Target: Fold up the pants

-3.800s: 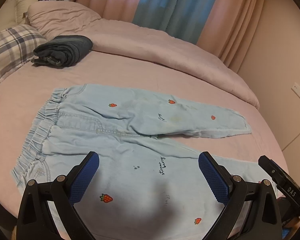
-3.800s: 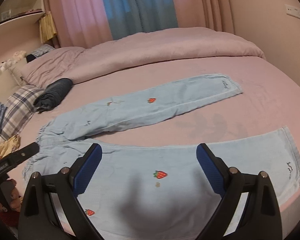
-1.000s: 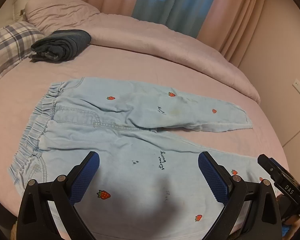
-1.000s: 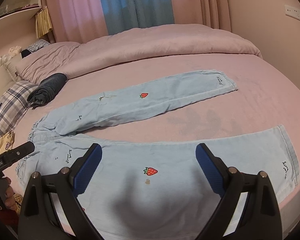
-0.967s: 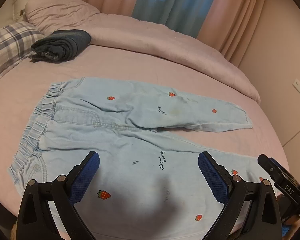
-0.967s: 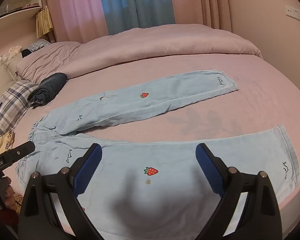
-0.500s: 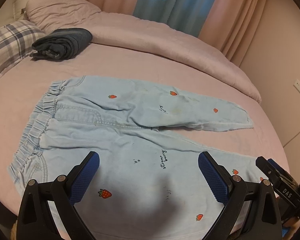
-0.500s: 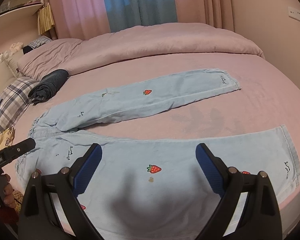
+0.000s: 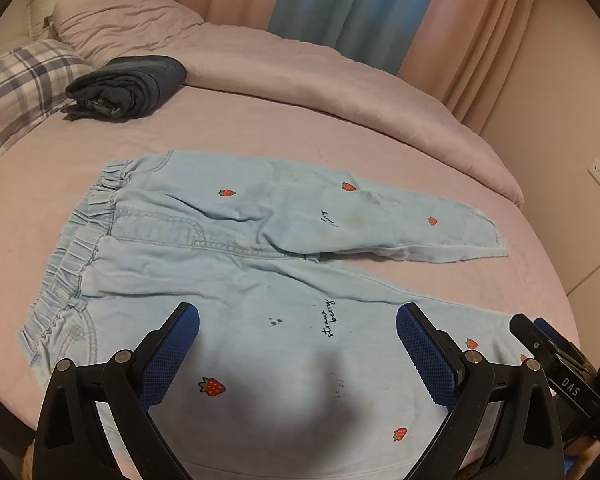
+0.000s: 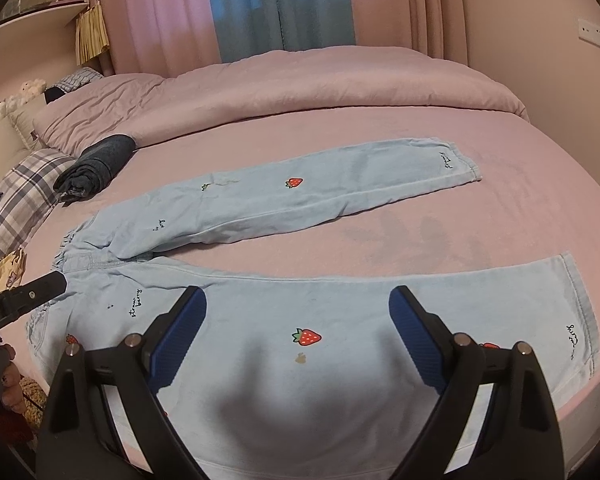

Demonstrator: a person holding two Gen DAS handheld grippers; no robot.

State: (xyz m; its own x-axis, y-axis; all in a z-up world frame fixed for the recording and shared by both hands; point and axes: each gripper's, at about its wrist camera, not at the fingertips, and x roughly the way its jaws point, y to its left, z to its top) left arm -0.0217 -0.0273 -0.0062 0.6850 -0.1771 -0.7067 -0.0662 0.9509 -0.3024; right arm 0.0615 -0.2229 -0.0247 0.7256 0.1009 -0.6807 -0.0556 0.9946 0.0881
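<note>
1. I'm looking into a home bedroom: a wide bed [image 10: 520, 208] under a pink sheet fills my view.
2. I see a bunched duvet [image 10: 300, 88], a plaid pillow [image 9: 16, 84] and stuffed toys [image 10: 16, 100].
3. Pink-and-blue curtains [image 10: 260, 8] hang behind.

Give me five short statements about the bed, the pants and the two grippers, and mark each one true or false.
1. The light blue pants lie spread flat on the bed. True.
2. The pants are already folded in half. False: both legs lie apart, unfolded.
3. The left gripper is open and empty. True.
4. The right gripper is clamped on a pant leg. False: it is open, holding nothing.
5. A dark folded garment lies near the plaid pillow. True.
</note>
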